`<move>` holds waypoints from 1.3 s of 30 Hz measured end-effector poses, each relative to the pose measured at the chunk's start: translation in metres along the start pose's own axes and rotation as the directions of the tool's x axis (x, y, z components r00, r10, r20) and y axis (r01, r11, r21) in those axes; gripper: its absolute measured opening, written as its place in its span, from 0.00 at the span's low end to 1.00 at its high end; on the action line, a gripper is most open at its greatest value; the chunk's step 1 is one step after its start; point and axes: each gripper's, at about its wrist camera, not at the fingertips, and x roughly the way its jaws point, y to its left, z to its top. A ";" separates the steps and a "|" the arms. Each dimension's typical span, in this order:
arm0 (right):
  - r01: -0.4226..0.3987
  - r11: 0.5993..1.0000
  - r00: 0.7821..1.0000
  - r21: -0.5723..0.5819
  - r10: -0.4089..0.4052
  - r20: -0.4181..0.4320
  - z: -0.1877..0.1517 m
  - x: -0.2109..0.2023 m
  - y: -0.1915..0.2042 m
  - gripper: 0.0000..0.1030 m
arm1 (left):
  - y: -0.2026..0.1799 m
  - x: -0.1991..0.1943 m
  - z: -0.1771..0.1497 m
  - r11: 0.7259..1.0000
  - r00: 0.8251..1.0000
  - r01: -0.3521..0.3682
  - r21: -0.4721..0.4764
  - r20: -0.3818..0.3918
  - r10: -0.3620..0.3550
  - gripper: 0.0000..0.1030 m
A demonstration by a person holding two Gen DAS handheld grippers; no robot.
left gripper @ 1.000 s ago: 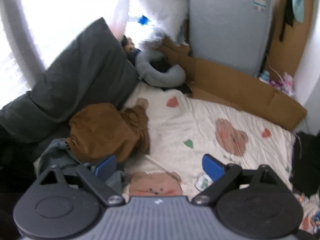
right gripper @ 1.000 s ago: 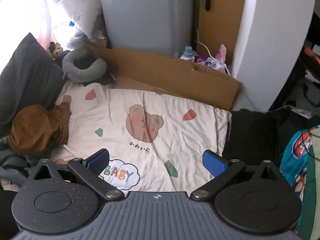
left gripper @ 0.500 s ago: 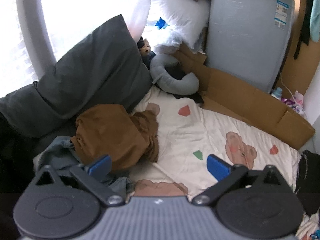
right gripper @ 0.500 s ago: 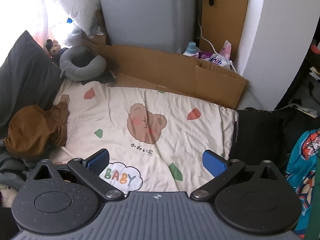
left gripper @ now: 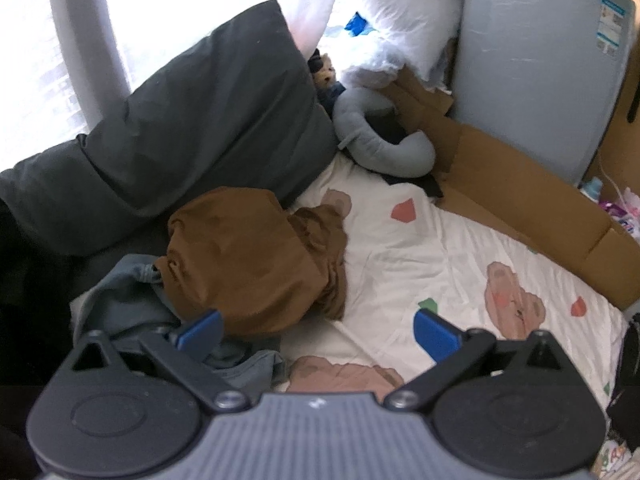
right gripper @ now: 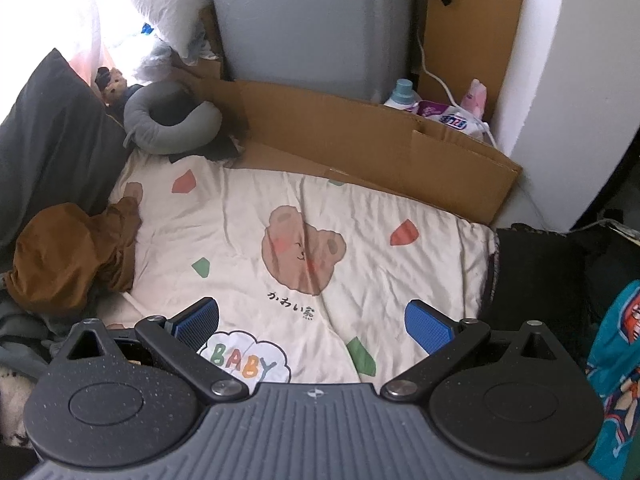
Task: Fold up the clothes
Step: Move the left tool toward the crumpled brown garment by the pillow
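A crumpled brown garment [left gripper: 248,264] lies at the left edge of a cream bear-print blanket [left gripper: 420,264], on top of a grey-blue garment [left gripper: 120,300]. My left gripper [left gripper: 318,334] is open and empty, hovering just short of the brown garment, its left pad over the grey-blue cloth. In the right wrist view the brown garment [right gripper: 68,256] is at far left. My right gripper [right gripper: 312,326] is open and empty above the blanket [right gripper: 320,208] near the "BABY" print.
A dark grey pillow [left gripper: 192,120] leans behind the clothes. A grey neck pillow [left gripper: 380,136], cardboard sheets [right gripper: 360,136] and a grey panel [right gripper: 308,20] stand at the back. A black cloth [right gripper: 536,272] and a teal printed garment [right gripper: 616,344] lie right.
The left gripper has swung left and closer to the brown garment, which now fills more of its view. The right gripper has shifted slightly forward over the blanket. Both stay open.
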 end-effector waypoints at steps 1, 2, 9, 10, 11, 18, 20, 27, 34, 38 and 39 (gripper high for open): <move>-0.005 1.000 1.000 0.000 0.005 0.002 0.001 0.003 0.000 0.99 | 0.001 0.004 0.000 1.000 1.000 -0.005 0.000 -0.003 0.005 1.00; -0.010 1.000 1.000 -0.001 0.010 0.004 0.003 0.006 0.000 0.99 | 0.002 0.008 0.000 1.000 1.000 -0.010 0.000 -0.007 0.010 1.00; -0.028 0.998 0.999 -0.049 0.029 0.022 0.016 0.022 0.008 0.99 | 0.008 0.037 -0.003 0.999 0.999 -0.028 -0.022 -0.018 0.028 1.00; -0.030 0.998 0.999 -0.056 0.031 0.025 0.017 0.024 0.009 0.99 | 0.010 0.042 -0.003 0.999 0.999 -0.030 -0.030 -0.019 0.029 0.99; -0.032 0.997 0.999 -0.063 0.034 0.028 0.019 0.027 0.010 0.99 | 0.011 0.045 -0.003 0.999 1.000 -0.025 -0.036 -0.020 0.024 0.99; -0.069 0.990 0.997 -0.124 0.073 0.030 0.031 0.045 0.022 0.99 | 0.027 0.066 -0.002 0.996 1.000 -0.026 -0.086 -0.013 0.025 0.98; -0.094 0.986 0.995 -0.136 0.097 0.014 0.032 0.052 0.025 0.99 | 0.033 0.073 -0.002 0.995 1.000 -0.029 -0.095 -0.002 0.029 0.97; -0.191 0.964 0.981 -0.183 0.183 -0.057 0.033 0.082 0.042 0.99 | 0.056 0.108 -0.010 0.990 0.999 -0.049 -0.129 0.004 0.050 0.88; -0.220 0.931 0.976 -0.293 0.210 -0.064 0.029 0.105 0.064 0.99 | 0.082 0.136 -0.019 0.979 0.994 -0.093 -0.183 0.036 0.101 0.75; -0.287 0.915 0.957 -0.283 0.264 -0.117 0.028 0.117 0.069 0.99 | 0.099 0.144 -0.026 0.972 0.986 -0.128 -0.197 0.078 0.146 0.70; -0.294 0.908 0.955 -0.300 0.271 -0.118 0.027 0.119 0.071 0.99 | 0.103 0.147 -0.028 0.970 0.984 -0.137 -0.202 0.087 0.157 0.69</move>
